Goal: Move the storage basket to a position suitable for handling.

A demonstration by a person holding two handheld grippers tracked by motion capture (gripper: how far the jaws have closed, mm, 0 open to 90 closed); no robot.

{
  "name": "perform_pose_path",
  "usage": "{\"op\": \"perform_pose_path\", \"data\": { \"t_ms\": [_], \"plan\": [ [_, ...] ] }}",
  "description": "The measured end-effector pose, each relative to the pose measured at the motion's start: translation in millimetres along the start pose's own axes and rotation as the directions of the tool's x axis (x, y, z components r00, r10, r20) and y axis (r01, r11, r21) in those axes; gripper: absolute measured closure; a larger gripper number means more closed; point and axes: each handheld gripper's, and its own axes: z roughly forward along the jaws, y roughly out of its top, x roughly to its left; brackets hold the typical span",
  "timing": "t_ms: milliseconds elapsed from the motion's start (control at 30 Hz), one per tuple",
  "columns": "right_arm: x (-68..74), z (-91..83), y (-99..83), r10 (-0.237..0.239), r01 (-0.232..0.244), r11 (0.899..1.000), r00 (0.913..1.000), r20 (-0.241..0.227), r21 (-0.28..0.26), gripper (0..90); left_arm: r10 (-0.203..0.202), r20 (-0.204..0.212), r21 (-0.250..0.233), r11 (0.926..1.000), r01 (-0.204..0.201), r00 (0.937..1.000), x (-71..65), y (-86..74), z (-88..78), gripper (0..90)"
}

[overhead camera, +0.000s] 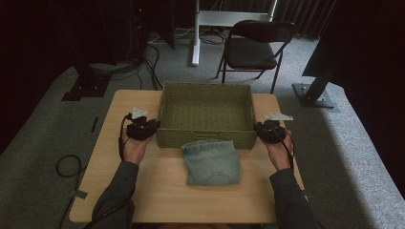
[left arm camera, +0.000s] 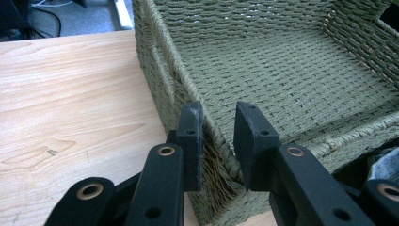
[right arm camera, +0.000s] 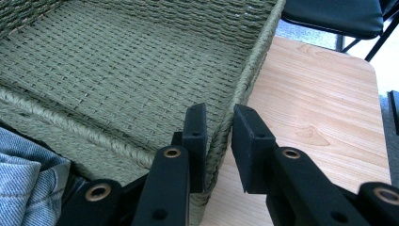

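Straddling the near corners of the woven basket (overhead camera: 205, 90) on the desk (overhead camera: 124, 191), the left claw (left arm camera: 219, 141) and right claw (right arm camera: 219, 141) are spread, walls not yet pinched. Closing both is judged next. Folded denim (overhead camera: 211, 162) lies just before the basket.

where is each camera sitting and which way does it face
High view: above the person's side, looking forward and down at the table; forearms and both claws show.
Left gripper view: on the left claw, facing the basket across its near-left corner.
Right gripper view: on the right claw, astride the basket's right wall.
All share basket and denim.
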Motion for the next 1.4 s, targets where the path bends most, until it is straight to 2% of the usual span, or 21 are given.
{"op": "perform_pose_path", "data": {
  "t_ms": [233,300,400,567,700,767,1100,1300,1400],
  "plan": [
    [0.1,0.2,0.3,-0.012,0.012,1.0,0.9999,0.003,0.0,76.0,0.002,0.007,0.001,1.0,-0.002,1.0,1.0,0.6,0.0,73.0],
    [-1.3,0.4,0.3,-0.008,0.008,1.0,1.0,0.001,-0.001,71.8,-0.003,0.014,-0.005,1.0,0.003,0.9999,3.7,1.4,-0.7,69.4],
    [-2.5,-1.4,0.2,0.001,-0.001,1.0,1.0,0.004,-0.004,69.3,-0.007,0.009,-0.02,0.9998,0.008,0.9999,7.5,3.7,-6.2,66.5],
    [-0.3,-10.3,-0.4,-0.014,0.014,1.0,0.9999,0.008,-0.019,67.7,0.001,0.016,-0.06,0.9982,0.0,0.9999,8.7,7.2,-20.8,65.0],
    [3.4,-16.2,-0.7,-0.032,0.032,0.999,0.9994,0.009,-0.026,67.2,0.008,0.021,-0.067,0.9977,-0.007,0.9998,7.5,7.3,-24.0,64.6],
    [7.5,-21.7,-1.2,-0.052,0.052,0.998,0.9986,-0.001,-0.033,66.9,0.029,0.022,-0.071,0.9971,-0.027,0.9993,2.7,6.4,-28.7,64.3],
    [20.6,-37.3,-3.1,-0.109,0.108,0.993,0.9934,-0.033,-0.054,64.5,0.073,0.047,-0.07,0.9951,-0.069,0.9962,-8.2,4.0,-33.9,63.6],
    [23.0,-41.1,-4.2,-0.118,0.115,0.991,0.9922,-0.04,-0.061,63.6,0.067,0.057,-0.07,0.9956,-0.063,0.9962,-10.4,1.7,-34.0,63.3],
    [25.4,-41.4,-5.3,-0.125,0.122,0.991,0.991,-0.047,-0.059,63.6,0.08,0.067,-0.074,0.9945,-0.075,0.9946,-14.5,1.8,-34.8,63.3]
  ]
}}
